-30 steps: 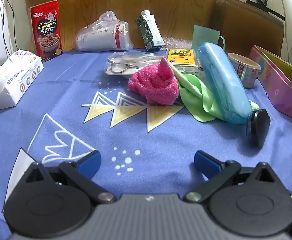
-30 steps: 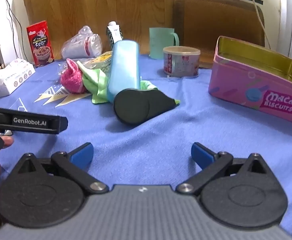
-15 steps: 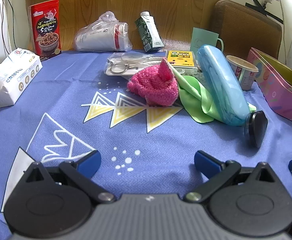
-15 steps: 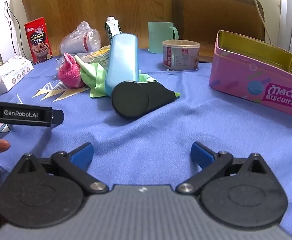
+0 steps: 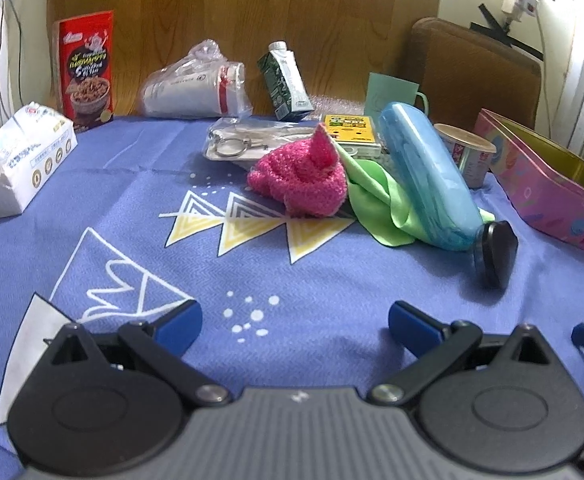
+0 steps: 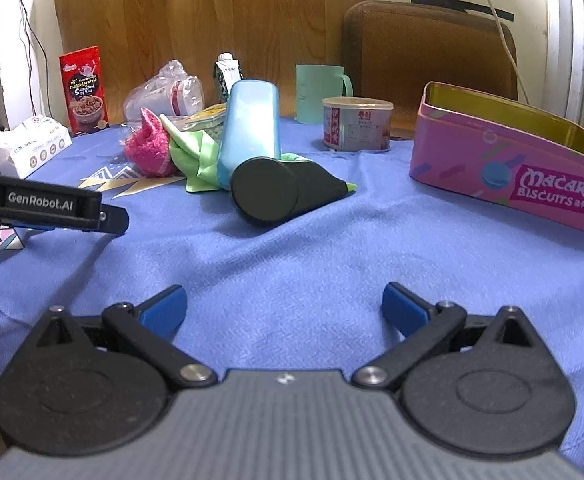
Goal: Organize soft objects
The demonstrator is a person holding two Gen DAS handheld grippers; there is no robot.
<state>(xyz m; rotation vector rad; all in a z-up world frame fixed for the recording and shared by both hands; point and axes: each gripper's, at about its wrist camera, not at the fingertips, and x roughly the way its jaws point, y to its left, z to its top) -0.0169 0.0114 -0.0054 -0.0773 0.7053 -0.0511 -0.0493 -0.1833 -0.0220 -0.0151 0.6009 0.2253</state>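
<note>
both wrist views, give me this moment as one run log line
left tool: open, empty | right tool: open, empty | pink knit, green cloth: on tablecloth, untouched | blue bottle: lying on green cloth | pink tin: open

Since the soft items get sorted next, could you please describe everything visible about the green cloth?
The green cloth is a thin, bright lime fabric, crumpled and folded in loose creases on the blue tablecloth. It lies between the pink fuzzy item, which it touches, and the light blue bottle, which rests on top of it. Neither hand-held gripper touches it.
</note>
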